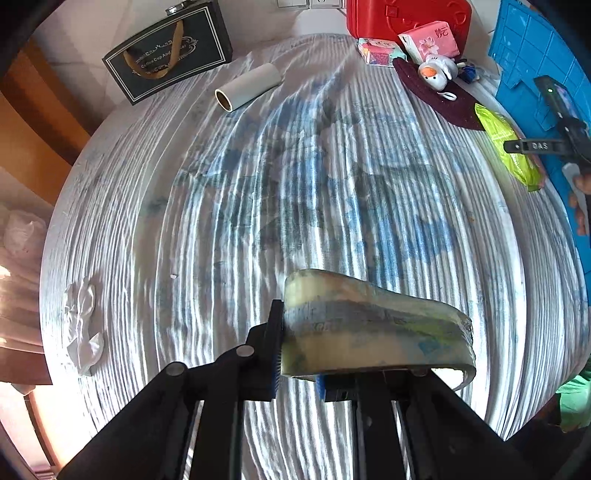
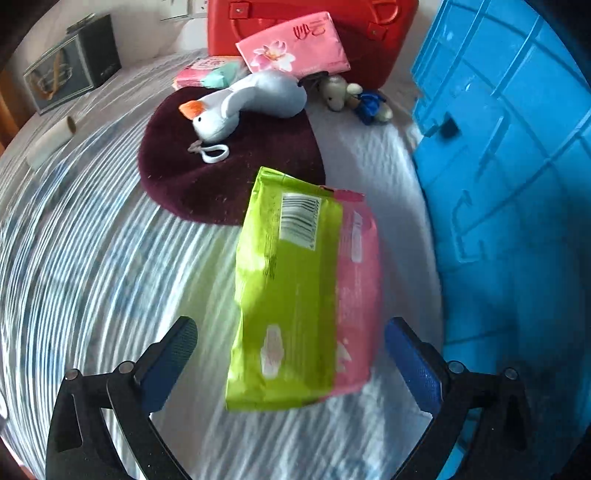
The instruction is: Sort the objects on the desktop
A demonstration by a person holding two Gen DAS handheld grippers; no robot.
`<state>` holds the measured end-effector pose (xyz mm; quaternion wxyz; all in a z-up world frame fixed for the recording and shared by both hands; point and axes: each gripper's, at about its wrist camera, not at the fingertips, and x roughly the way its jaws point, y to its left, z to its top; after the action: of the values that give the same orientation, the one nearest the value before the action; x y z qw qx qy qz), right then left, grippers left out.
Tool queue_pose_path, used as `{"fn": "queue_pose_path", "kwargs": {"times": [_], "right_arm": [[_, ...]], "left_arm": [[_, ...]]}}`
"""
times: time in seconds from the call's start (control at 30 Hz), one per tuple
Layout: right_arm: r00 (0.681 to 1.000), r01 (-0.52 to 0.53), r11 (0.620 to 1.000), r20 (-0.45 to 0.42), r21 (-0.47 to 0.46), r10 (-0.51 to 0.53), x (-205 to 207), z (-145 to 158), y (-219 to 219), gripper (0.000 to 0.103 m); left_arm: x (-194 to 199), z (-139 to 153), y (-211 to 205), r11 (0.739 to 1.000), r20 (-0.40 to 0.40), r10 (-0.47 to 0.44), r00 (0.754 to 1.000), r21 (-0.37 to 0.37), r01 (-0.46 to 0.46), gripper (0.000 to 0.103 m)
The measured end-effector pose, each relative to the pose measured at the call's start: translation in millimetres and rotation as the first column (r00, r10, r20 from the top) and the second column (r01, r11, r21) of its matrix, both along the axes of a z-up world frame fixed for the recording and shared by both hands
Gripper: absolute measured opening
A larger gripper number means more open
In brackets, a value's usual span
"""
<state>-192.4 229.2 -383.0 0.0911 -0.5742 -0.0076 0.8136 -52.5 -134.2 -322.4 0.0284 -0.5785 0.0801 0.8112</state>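
My left gripper (image 1: pixel 300 367) is shut on a roll of clear yellowish tape (image 1: pixel 373 328). It pinches the roll's wall and holds it above the blue-and-white striped cloth (image 1: pixel 258 184). A green and pink packet (image 2: pixel 295 280) lies on the cloth in the right wrist view. My right gripper (image 2: pixel 293 352) stands wide open around its near end, and neither of the blue pads (image 2: pixel 173 354) touches it. The same packet (image 1: pixel 506 147) shows at the right edge of the left wrist view, beside the blue bin.
A blue plastic bin (image 2: pixel 517 147) stands right of the packet. Behind it lie a dark red round mat (image 2: pixel 229 177) with a white goose plush (image 2: pixel 251 103), a small bear (image 2: pixel 336 92), pink tissue packs (image 2: pixel 295 44) and a red case (image 2: pixel 258 22). Far left: a paper roll (image 1: pixel 247 86), black gift bag (image 1: pixel 170 51), crumpled tissue (image 1: pixel 81 325).
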Motion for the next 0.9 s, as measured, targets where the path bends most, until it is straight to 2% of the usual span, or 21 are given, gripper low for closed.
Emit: {"fn": "queue_pose_path", "kwargs": {"times": [0.07, 0.13, 0.2, 0.27, 0.3, 0.33, 0.47, 0.63, 0.9], "right_arm": [[0.999, 0.046, 0.999, 0.001, -0.001, -0.046, -15.3, -13.5, 12.2, 0.103], [0.996, 0.089, 0.994, 0.029, -0.058, -0.088, -23.8, -29.2, 24.9, 0.103], [0.994, 0.101, 0.992, 0.041, -0.07, -0.098, -25.4, -38.3, 30.1, 0.103], [0.996, 0.079, 0.994, 0.036, -0.08, -0.076, -22.7, -35.9, 27.6, 0.093], [0.998, 0.064, 0.995, 0.034, -0.079, -0.061, -20.8, -32.3, 24.8, 0.081], [0.998, 0.05, 0.995, 0.042, -0.09, -0.046, -18.9, -29.7, 21.2, 0.077], [0.998, 0.002, 0.993, 0.062, -0.119, 0.006, -4.7, -17.8, 1.2, 0.072], [0.998, -0.054, 0.988, 0.035, -0.148, 0.06, 31.6, 14.8, -23.6, 0.072], [0.98, -0.182, 0.971, -0.105, -0.158, 0.167, 105.6, 106.1, -46.3, 0.072]], "left_arm": [[4.0, 3.3, -2.6, 1.0, 0.001, 0.007, 1.0, -0.011, -0.007, 0.014], [7.2, 6.9, -5.4, 1.0, 0.0, 0.02, 1.0, -0.015, -0.02, 0.014], [9.8, 9.5, -6.8, 0.999, -0.004, 0.029, 1.0, -0.016, -0.029, 0.014], [10.1, 12.0, -7.3, 0.999, -0.01, 0.037, 0.999, -0.011, -0.037, 0.014], [9.4, 13.4, -7.0, 0.999, -0.014, 0.042, 0.999, -0.005, -0.042, 0.014], [8.7, 14.7, -6.2, 0.999, -0.019, 0.047, 0.999, 0.0, -0.047, 0.014], [2.2, 22.5, 1.5, 0.999, -0.041, 0.051, 0.998, 0.021, -0.051, 0.014], [-5.5, 42.8, 10.9, 0.998, -0.089, 0.043, 0.995, 0.048, -0.039, 0.014], [-6.8, 84.7, 18.4, 0.995, -0.181, 0.045, 0.982, 0.101, -0.027, 0.014]]}}
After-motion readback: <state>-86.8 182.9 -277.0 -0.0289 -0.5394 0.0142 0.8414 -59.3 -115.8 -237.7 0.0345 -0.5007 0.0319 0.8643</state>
